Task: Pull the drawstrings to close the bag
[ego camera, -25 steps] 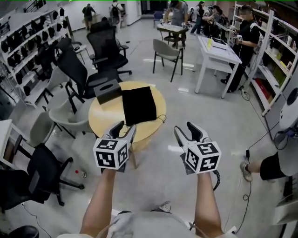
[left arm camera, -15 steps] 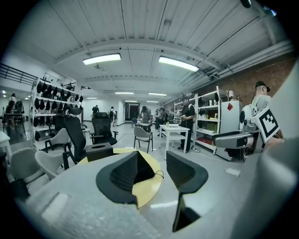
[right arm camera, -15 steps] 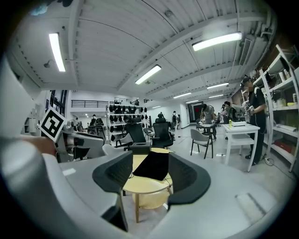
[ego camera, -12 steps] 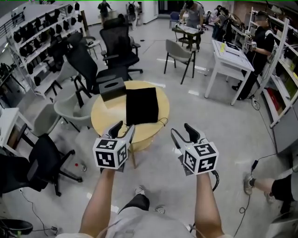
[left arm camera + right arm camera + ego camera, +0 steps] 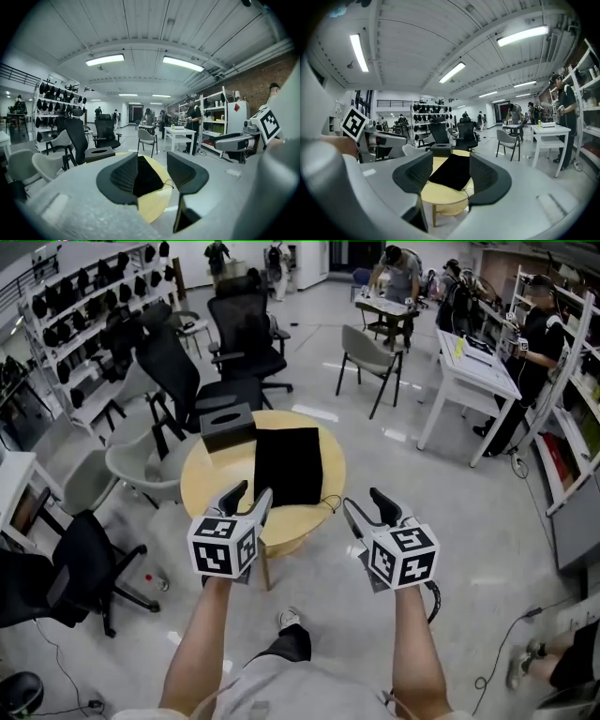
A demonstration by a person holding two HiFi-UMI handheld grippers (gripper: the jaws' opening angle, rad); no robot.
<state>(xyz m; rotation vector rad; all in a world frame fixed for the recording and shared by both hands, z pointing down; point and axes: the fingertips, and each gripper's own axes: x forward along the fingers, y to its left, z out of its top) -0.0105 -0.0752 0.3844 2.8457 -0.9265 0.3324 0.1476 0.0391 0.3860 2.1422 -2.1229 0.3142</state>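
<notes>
Head view: the person is holding both grippers over the floor at 6 o'clock of the round wooden table (image 5: 212, 474), well short of its edge. The left gripper (image 5: 252, 492) is standing with its jaws apart and nothing is lying between them; in the left gripper view only the far table top is showing through the gap. The right gripper (image 5: 364, 500) is likewise showing its jaws spread wide and gripping nothing, with the table far off between them in the right gripper view. The black drawstring bag (image 5: 289, 465) is lying flat on the table, from centre toward 3 o'clock, untouched by either gripper. Its thin dark drawstring (image 5: 328, 502) is trailing from the bag's 5 o'clock corner and looping close to the table rim. A dark tissue box (image 5: 228, 427) is sitting at 10 o'clock on the table, just beside the bag's corner. Black office chairs (image 5: 246, 332) are standing at 11 o'clock beyond the table, and a grey chair (image 5: 368, 354) at 1 o'clock.
</notes>
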